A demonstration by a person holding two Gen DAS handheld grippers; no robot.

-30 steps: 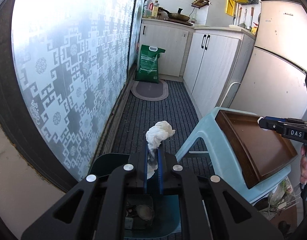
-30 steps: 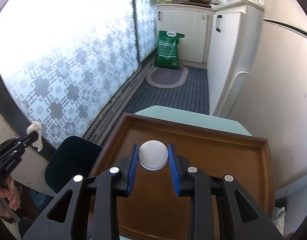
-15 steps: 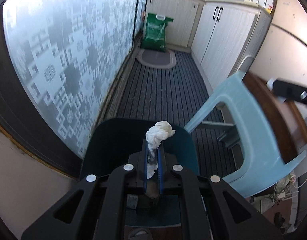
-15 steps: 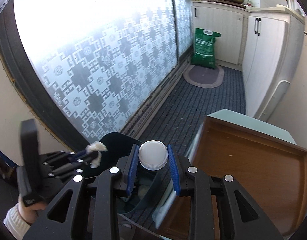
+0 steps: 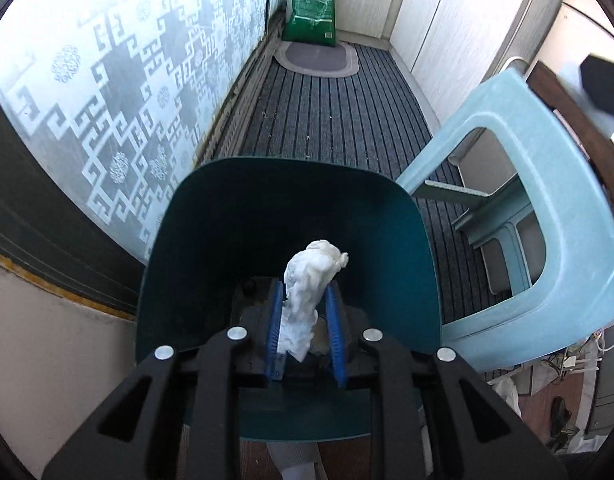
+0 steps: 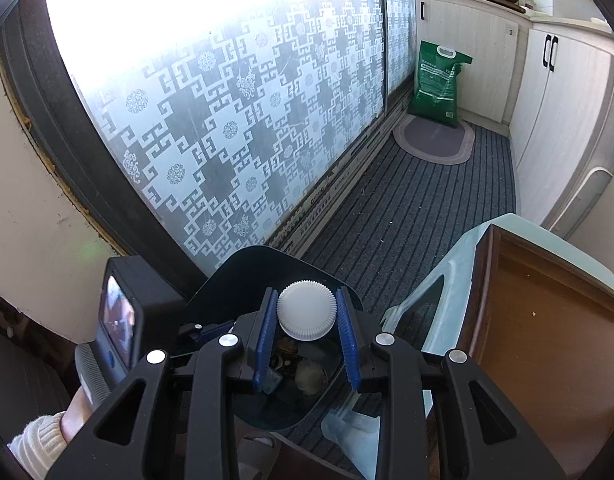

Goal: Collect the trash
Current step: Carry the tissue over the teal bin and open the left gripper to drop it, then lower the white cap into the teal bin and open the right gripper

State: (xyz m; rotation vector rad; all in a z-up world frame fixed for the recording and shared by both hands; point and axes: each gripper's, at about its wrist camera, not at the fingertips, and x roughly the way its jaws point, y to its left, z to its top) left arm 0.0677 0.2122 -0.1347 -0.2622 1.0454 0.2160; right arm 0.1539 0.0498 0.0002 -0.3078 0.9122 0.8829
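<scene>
A dark teal trash bin (image 5: pixel 267 208) stands on the floor under both grippers. My left gripper (image 5: pixel 304 292) points down into it, and its jaws are opening. A crumpled white tissue (image 5: pixel 313 268) stands loose between the blue pads, leaning on the left one with a gap on the right. In the right wrist view my right gripper (image 6: pixel 305 300) is shut on a white ribbed bottle cap (image 6: pixel 305 316), held over the bin's mouth (image 6: pixel 267 268). Scraps lie at the bin's bottom (image 6: pixel 307 376).
A light blue plastic stool (image 5: pixel 547 200) stands right of the bin with a brown wooden tray (image 6: pixel 547 340) on top. Patterned frosted glass (image 6: pixel 227 120) runs along the left. A green bag (image 5: pixel 313 8), an oval mat (image 5: pixel 317 56) and white cabinets (image 6: pixel 555 120) lie beyond.
My left gripper has dropped toward the bin and its pads have parted from the tissue. My right gripper has swung left off the tray to above the bin, cap still gripped.
</scene>
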